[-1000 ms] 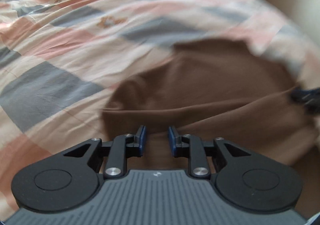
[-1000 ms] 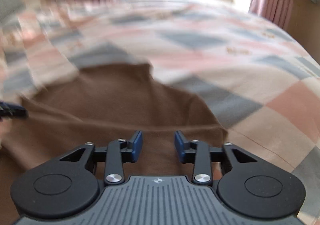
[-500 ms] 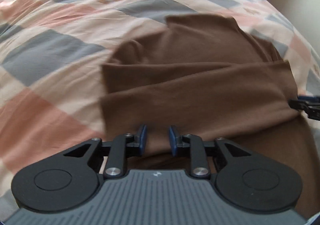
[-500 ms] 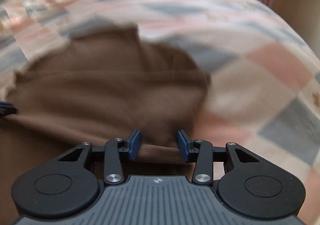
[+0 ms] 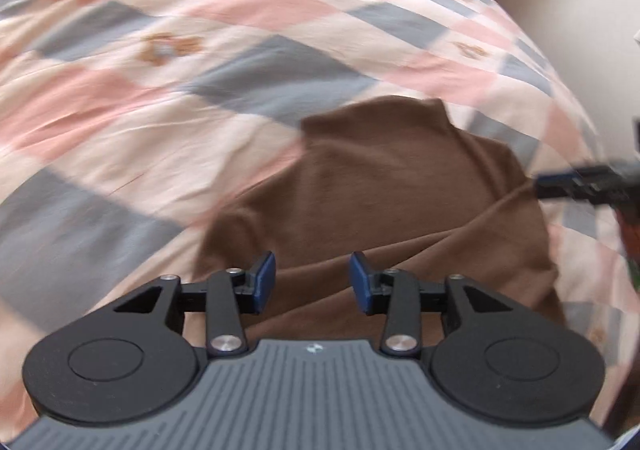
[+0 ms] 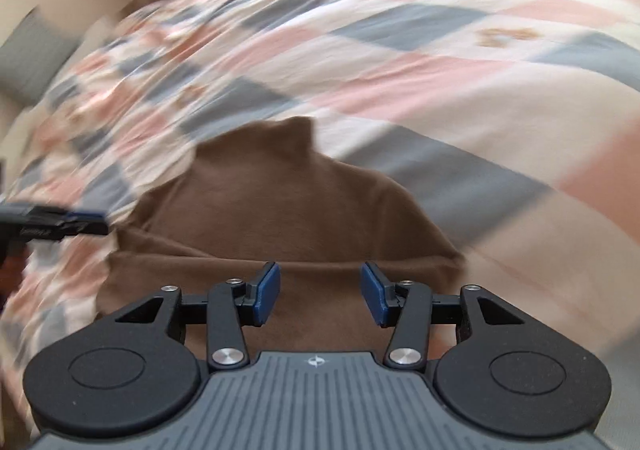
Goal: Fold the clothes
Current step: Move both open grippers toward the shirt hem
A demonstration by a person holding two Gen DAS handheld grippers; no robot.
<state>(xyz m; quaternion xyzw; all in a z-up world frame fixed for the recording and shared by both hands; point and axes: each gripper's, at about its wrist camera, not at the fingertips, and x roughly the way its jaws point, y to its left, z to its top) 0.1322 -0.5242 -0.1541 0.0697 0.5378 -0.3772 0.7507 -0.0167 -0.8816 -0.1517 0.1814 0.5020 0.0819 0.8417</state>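
The brown top (image 5: 400, 186) lies folded over once just ahead of both jaws, further folds seemingly left, while the left gripper (image 5: 312, 282) and right gripper (image 6: 320, 292) are opening with nothing pinched

Brown high-neck top (image 5: 384, 186), folded across, lying flat on checked bedspread (image 5: 160, 50)

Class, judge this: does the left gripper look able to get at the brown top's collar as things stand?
Probably yes: the left gripper, jaws opening and empty, sits over the brown top; nothing lies across the collar.
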